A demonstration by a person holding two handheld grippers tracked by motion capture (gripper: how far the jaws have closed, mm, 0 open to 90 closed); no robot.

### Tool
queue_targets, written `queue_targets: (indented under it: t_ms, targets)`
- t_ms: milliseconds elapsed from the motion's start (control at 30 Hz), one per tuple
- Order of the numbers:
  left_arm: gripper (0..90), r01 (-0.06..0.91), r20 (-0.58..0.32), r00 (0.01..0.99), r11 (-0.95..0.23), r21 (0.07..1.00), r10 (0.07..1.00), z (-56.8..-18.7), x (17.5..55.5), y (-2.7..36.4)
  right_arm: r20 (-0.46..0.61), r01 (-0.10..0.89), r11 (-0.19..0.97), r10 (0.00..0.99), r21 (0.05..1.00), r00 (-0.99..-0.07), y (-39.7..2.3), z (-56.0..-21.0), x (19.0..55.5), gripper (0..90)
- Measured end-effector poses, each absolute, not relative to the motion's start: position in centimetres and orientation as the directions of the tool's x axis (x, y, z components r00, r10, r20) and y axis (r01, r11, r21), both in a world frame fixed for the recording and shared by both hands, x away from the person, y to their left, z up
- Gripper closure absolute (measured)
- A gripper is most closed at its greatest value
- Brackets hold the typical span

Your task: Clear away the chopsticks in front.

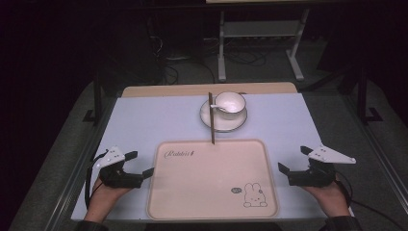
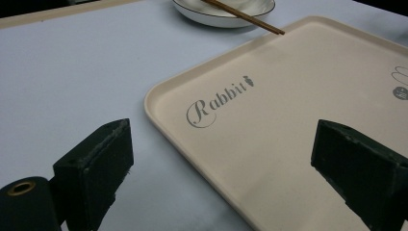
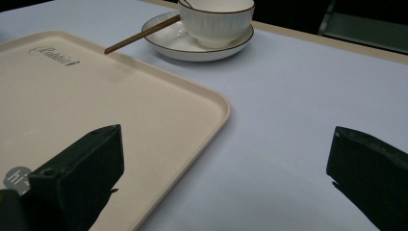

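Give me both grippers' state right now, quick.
Left gripper: open, holding nothing, at the tray's left edge.
Right gripper: open, holding nothing, at the tray's right edge.

Plate (image 2: 223, 14) cut off by the top edge in the left gripper view, rabbit drawing (image 2: 400, 77) cropped at the right edge, bowl (image 3: 216, 21) rim clipped in the right gripper view
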State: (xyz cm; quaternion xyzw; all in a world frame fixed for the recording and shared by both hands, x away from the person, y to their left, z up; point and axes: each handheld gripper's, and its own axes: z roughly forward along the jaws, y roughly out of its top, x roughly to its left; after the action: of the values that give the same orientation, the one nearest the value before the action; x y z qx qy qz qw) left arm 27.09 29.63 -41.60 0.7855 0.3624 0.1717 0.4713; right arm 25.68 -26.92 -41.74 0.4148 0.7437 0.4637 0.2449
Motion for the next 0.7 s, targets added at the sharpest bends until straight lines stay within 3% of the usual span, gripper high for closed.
queue_targets:
  t_ms: [700]
  targets:
    - [6.7,0.409,-0.060,0.701,-0.332,0.850,0.711,-40.1,30.1,26.4,0.013,0.393,0.235,0.845,0.889,-0.535,-27.1,-41.8,25.5,0.0]
